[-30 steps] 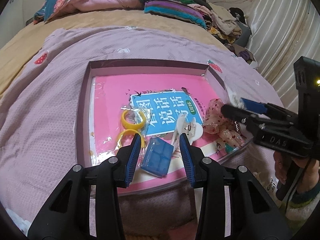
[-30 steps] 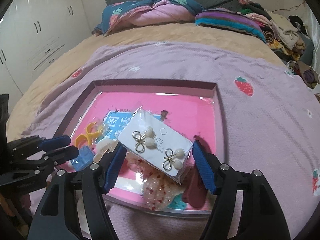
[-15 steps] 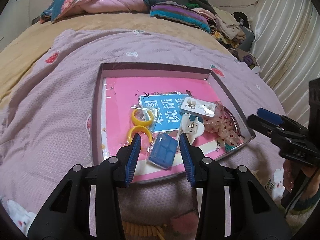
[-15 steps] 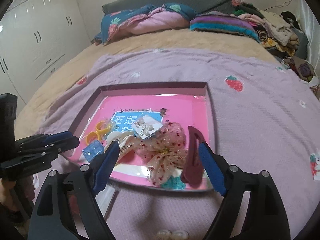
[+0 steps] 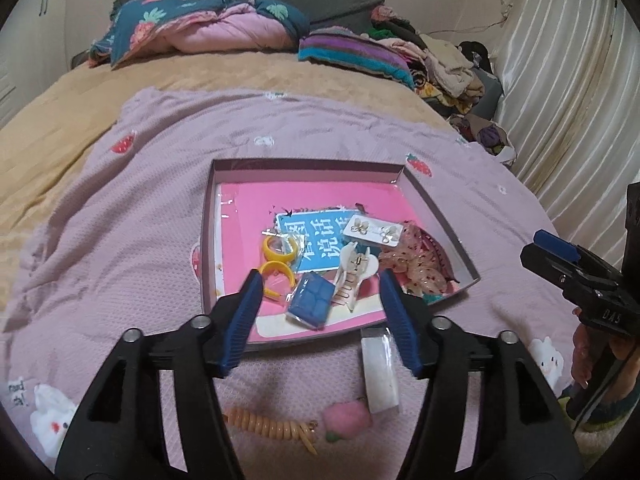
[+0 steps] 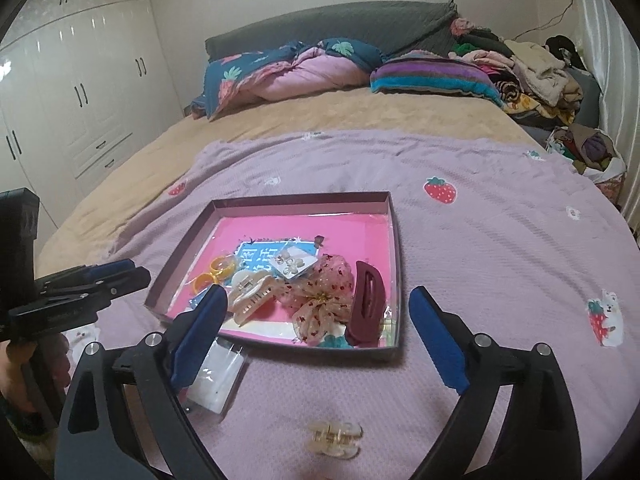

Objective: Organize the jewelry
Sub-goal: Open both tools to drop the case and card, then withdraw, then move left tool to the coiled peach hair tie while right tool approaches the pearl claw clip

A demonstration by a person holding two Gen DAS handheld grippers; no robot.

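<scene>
Jewelry tray (image 5: pixel 440 216) lies on the bed; both grippers' jaws are opening, nothing between them

Left gripper (image 5: pixel 320 312) hangs above the near edge of the tray (image 5: pixel 440 216), tilted down toward it, and its jaws are opening with nothing between the blue pads. Seen from the other side, it sits off the tray's near-left corner, gripped from below by a hand (image 6: pixel 24 380).

Right gripper (image 6: pixel 316 336) hovers over the tray's near edge too, angled downward, jaws spreading wide and empty. From the left camera it sits clear of the tray's right rim, pointing in toward it, with a hand (image 5: pixel 588 360) wrapped round its handle and a dark knitted cuff (image 5: pixel 604 408) showing at the wrist.
</scene>
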